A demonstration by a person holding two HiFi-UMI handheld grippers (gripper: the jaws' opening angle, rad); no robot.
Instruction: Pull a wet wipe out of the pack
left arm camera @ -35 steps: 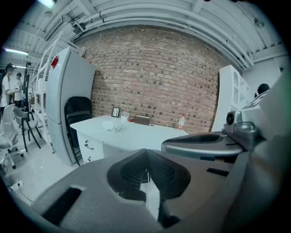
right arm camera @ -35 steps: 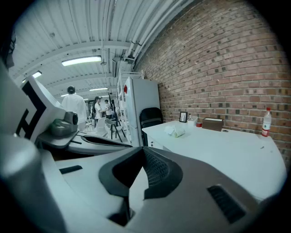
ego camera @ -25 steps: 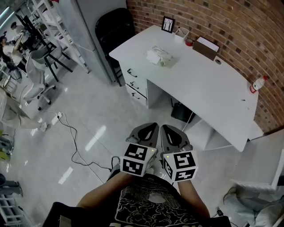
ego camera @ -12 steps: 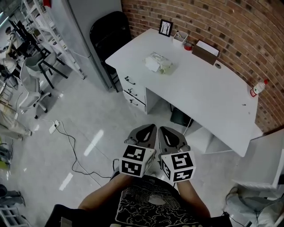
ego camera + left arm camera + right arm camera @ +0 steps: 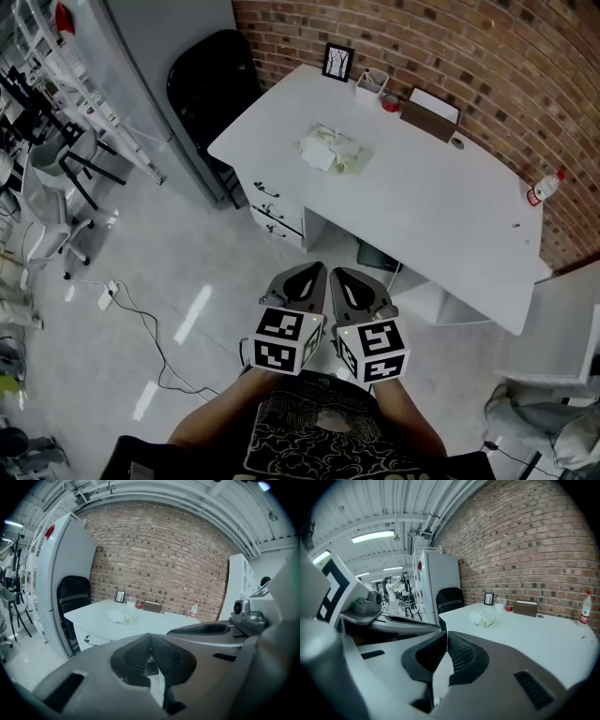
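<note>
The wet wipe pack (image 5: 332, 150), pale green and white with a wipe sticking out, lies on the white desk (image 5: 422, 206) by the brick wall; it also shows small in the left gripper view as the pack (image 5: 119, 616) and in the right gripper view as the pack (image 5: 482, 618). My left gripper (image 5: 309, 272) and right gripper (image 5: 343, 274) are held side by side close to my chest, well short of the desk and above the floor. Both have their jaws closed together with nothing between them.
On the desk stand a picture frame (image 5: 337, 62), a cup (image 5: 370, 82), a brown box (image 5: 429, 108) and a bottle (image 5: 541, 185). A black chair (image 5: 202, 75) sits at the desk's left end beside a grey cabinet (image 5: 159, 66). A cable (image 5: 150, 328) trails on the floor.
The view has shifted toward the desk: desk and pack sit slightly lower and further left in the frame. Both grippers stay shut together in front of my chest.
</note>
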